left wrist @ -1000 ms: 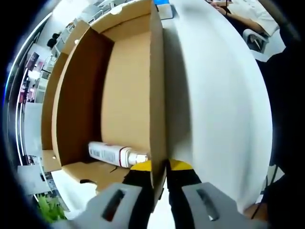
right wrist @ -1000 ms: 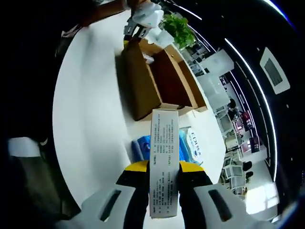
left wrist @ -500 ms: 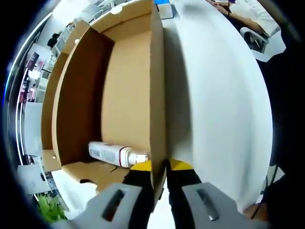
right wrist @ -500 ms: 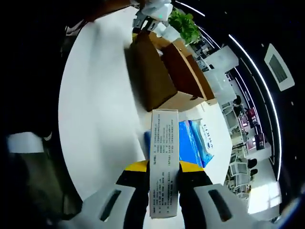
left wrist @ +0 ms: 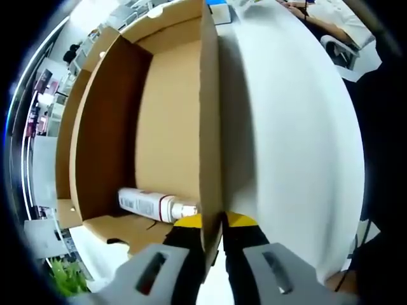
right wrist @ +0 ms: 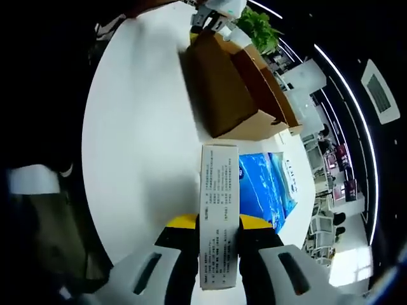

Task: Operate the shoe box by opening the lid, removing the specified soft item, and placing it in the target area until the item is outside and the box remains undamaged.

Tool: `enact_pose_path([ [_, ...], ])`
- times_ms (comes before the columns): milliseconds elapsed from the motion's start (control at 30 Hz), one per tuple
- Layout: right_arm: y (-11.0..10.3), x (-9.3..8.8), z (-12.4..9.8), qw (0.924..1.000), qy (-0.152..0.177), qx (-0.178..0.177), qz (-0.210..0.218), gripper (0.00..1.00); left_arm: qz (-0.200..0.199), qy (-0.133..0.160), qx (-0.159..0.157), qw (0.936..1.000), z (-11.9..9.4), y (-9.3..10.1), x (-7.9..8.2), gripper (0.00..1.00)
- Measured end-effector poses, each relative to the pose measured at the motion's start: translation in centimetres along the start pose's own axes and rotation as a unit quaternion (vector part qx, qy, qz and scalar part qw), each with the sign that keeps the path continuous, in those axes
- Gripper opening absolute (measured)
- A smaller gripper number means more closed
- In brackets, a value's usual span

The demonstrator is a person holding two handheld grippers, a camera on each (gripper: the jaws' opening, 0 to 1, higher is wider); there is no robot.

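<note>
My left gripper clenched the shoe box wall, steadying it; right gripper grasped the white carton over the worktop.

My left gripper has yellow tips of matt plastic and grey plastic bodies, closed on the wall of the shoe box, which is plain brown cardboard, matt and a little rough. In the lower left of that view lies a white tube of smooth glossy plastic. The table is white and smooth. My right gripper holds a printed paper carton; beside it a glossy blue pack
</note>
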State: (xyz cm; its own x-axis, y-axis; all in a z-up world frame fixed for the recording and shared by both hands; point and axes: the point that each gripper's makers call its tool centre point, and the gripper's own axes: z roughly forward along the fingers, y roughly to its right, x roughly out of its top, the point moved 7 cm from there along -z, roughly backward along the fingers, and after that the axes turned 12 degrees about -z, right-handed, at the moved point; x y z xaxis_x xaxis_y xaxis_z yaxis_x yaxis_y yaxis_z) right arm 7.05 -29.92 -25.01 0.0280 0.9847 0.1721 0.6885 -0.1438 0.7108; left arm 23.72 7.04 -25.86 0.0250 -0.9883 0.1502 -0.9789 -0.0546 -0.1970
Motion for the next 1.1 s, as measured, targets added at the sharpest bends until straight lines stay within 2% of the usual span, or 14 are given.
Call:
enact_pose_path([
  [200, -0.4, -0.3, 0.4, 0.9999, -0.011, 0.007, -0.011, 0.21, 0.001, -0.001, 0.001, 1.0000, 0.1, -0.2, 0.0, 0.08],
  [533, -1.4, -0.6, 1.1, 0.9988, -0.036, 0.017, -0.027, 0.21, 0.002, -0.004, 0.004, 1.0000, -0.3, 0.9, 0.4, 0.08],
  [700, -1.6, -0.5, 1.0, 0.9987, -0.039, 0.019, -0.028, 0.21, 0.003, -0.005, 0.004, 1.0000, -0.2, 0.5, 0.2, 0.08],
  [767, -2.0, -0.2, 1.0, 0.9981, -0.044, 0.034, -0.026, 0.21, 0.009, -0.007, 0.006, 0.9999, -0.1, 0.2, 0.1, 0.08],
  [967, -1.9, 0.0, 0.8, 0.9978, -0.044, 0.047, -0.016, 0.22, 0.011, -0.006, 0.005, 0.9999, -0.1, 0.3, 0.0, 0.08],
  [1100, -2.3, 0.1, 0.6, 0.9967, -0.041, 0.069, -0.004, 0.30, 0.012, -0.006, 0.006, 0.9999, -0.1, 0.5, 0.1, 0.08],
])
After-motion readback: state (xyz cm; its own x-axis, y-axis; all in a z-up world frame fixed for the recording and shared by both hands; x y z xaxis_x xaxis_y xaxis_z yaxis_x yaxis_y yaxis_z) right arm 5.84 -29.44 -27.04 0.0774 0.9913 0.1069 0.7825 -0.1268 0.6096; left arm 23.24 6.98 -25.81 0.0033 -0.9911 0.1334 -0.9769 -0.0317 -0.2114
